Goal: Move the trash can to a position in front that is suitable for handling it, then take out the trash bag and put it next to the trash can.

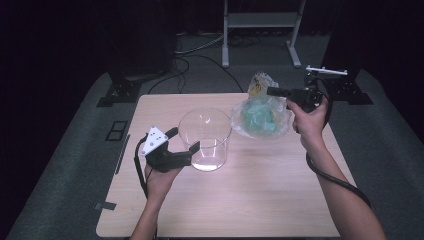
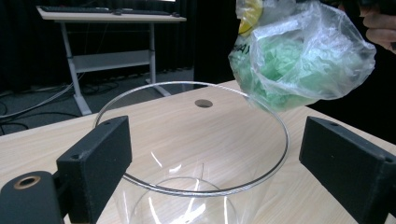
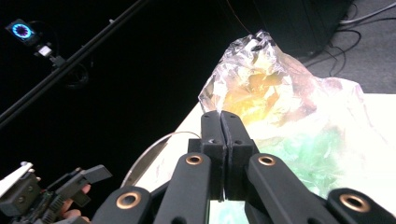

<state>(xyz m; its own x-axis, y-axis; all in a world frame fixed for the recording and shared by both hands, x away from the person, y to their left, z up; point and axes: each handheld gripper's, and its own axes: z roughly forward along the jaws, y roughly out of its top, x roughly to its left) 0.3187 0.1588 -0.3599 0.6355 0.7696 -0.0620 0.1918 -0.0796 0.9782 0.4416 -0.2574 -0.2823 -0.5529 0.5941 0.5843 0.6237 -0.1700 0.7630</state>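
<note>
While the clear plastic bag [image 1: 261, 116] hangs off the tabletop [image 1: 260, 200], the right hand-held gripper [image 1: 274, 91] has its jaws pressed together on the bag's gathered top; in the right gripper view the two black jaws meet flat with the film pinched between them. Bag contents: green crumpled material [image 2: 285, 65] in the lower part, something yellow [image 2: 248, 16] near the top. The bag hangs directly below and ahead of the right jaws, tilted slightly, with its lower edge just beside the far rim of the glass cylinder [image 1: 205, 139]. From the left gripper view the bag sits above and beyond the right-hand part of the rim; whether film and glass touch, I cannot tell.

The cylinder stands upright on the tabletop, open end up, transparent. The left hand-held gripper [image 1: 186, 141] has its jaws set wide apart, one on each side of the cylinder's near wall, and the pads do not press on the glass. The grey three-cornered plate [image 1: 154, 140] sits on top of this gripper, with the left hand [image 1: 161, 181] behind it.

The right hand [image 1: 309, 121] holds its gripper roughly level, jaws pointing toward the left gripper's side. A round hole [image 2: 203, 103] in the tabletop lies beyond the cylinder. Farther off, a white desk frame [image 1: 261, 25] stands on the grey floor.
</note>
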